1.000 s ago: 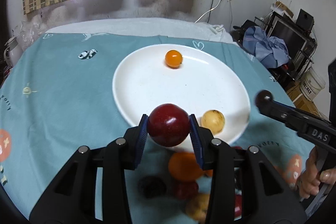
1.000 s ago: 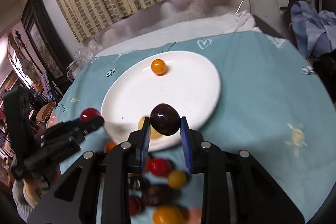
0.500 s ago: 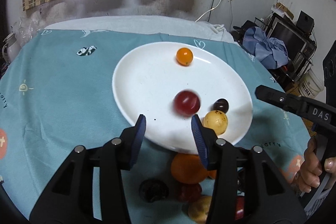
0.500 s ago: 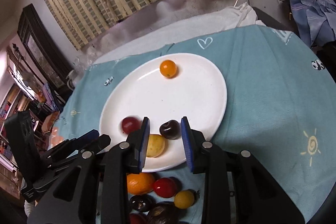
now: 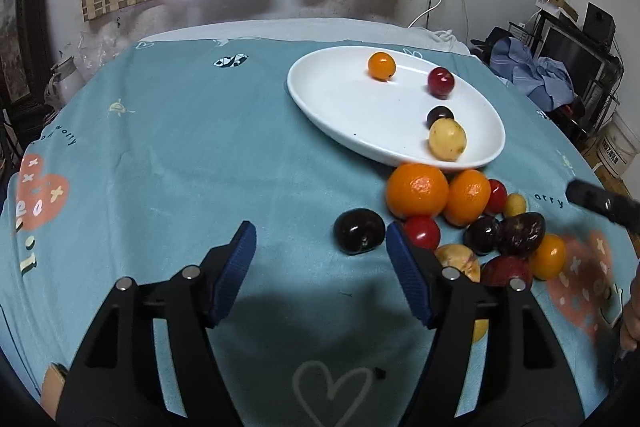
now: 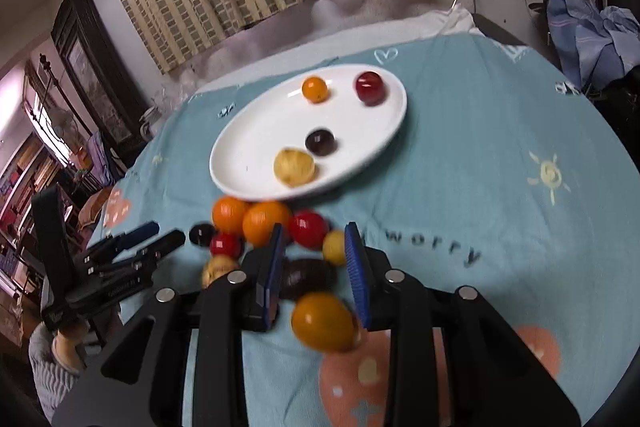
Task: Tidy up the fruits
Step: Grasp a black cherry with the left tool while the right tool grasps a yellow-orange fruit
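Four round fruits sit on the glossy white oval plate (image 5: 320, 95), upper right of the left wrist frame: a small orange one (image 5: 381, 65), a shiny red one (image 5: 441, 81), a dark one (image 5: 439, 115) and a matte yellow one (image 5: 447, 139). Below it, a loose fruit pile (image 5: 464, 215) rests on the teal printed cloth (image 5: 160, 155). The left gripper (image 5: 320, 251) has just been opening, jaws spread, nothing between them. The right gripper (image 6: 314, 263) has narrow jaws not pinching anything.

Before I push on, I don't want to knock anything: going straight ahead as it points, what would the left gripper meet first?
Probably the teal patterned tablecloth: the left gripper is open and empty, and the glossy dark round fruit sits just inside its right finger, though depth is unclear.
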Demonstrator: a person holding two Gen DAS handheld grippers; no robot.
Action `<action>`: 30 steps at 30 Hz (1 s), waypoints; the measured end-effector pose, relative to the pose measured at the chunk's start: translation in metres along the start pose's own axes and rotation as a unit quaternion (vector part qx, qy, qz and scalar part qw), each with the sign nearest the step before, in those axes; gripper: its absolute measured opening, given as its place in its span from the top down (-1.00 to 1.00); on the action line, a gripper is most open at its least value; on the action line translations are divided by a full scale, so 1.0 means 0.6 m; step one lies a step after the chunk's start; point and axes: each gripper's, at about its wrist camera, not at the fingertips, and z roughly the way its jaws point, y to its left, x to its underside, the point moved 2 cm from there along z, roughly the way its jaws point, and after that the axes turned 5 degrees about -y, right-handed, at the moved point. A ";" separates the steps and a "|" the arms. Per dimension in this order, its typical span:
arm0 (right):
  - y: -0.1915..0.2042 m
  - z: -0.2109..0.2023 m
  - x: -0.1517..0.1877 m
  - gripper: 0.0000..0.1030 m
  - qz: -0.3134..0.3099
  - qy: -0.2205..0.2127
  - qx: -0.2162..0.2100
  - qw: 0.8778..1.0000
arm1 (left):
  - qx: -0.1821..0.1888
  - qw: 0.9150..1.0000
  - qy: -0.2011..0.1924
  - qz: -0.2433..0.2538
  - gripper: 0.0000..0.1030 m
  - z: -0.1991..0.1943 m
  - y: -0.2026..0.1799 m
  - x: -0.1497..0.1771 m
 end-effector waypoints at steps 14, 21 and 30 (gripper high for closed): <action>0.025 0.002 0.066 -0.39 -0.084 0.020 0.062 0.994 | -0.008 0.999 0.044 0.031 -0.48 0.043 -0.013 0.020; 0.017 0.012 0.075 -0.39 -0.088 0.032 0.072 0.993 | 0.002 0.998 0.052 0.023 -0.48 0.059 -0.003 0.013; 0.030 0.017 0.084 -0.36 -0.107 0.036 0.075 0.991 | 0.014 0.998 0.055 0.028 -0.15 0.072 -0.007 0.004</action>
